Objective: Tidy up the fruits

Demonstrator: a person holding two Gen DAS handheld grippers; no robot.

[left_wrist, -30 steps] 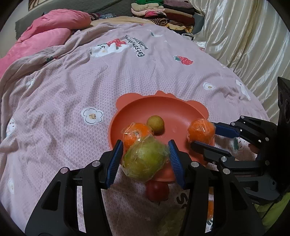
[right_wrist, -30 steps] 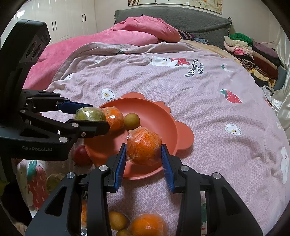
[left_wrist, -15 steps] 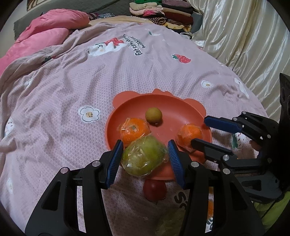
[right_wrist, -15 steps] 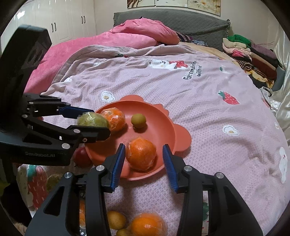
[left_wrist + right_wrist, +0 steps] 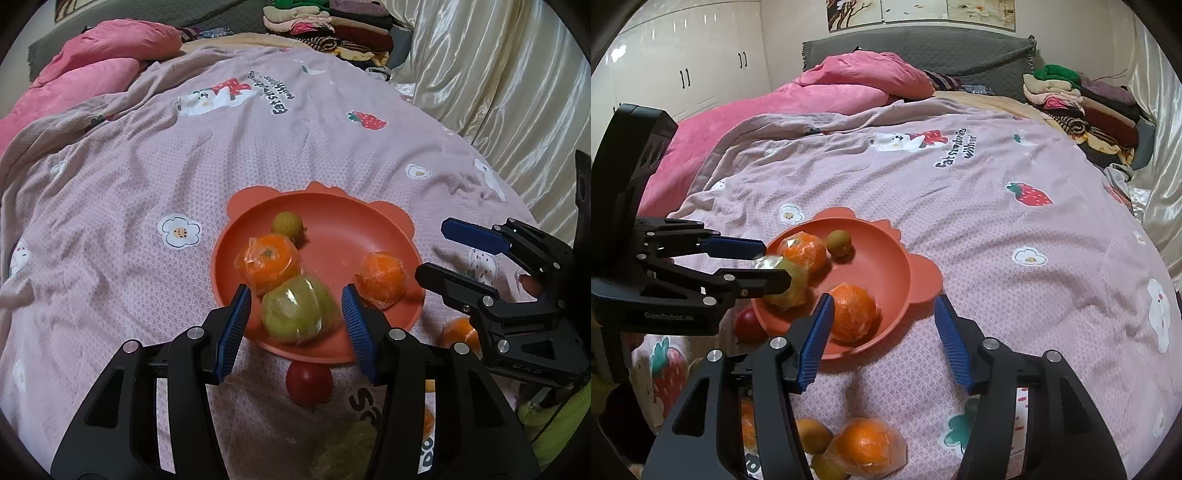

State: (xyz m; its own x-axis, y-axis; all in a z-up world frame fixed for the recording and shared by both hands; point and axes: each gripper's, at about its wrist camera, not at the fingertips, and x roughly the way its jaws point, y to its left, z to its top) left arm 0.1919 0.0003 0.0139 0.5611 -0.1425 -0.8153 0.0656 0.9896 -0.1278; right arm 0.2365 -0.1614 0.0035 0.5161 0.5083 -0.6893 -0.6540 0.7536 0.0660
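Orange plate (image 5: 351, 236) on the pink bedspread (image 5: 147, 184), fruit going in.
The right gripper (image 5: 884, 300) was opening its fingers, and a wrapped orange (image 5: 853, 314) lay free in the plate by its near rim, just beside one pad. The left gripper (image 5: 295, 291) hung over the plate's edge with a wrapped green fruit (image 5: 299, 314) between its fingers; I couldn't tell whether they were pressing on it.
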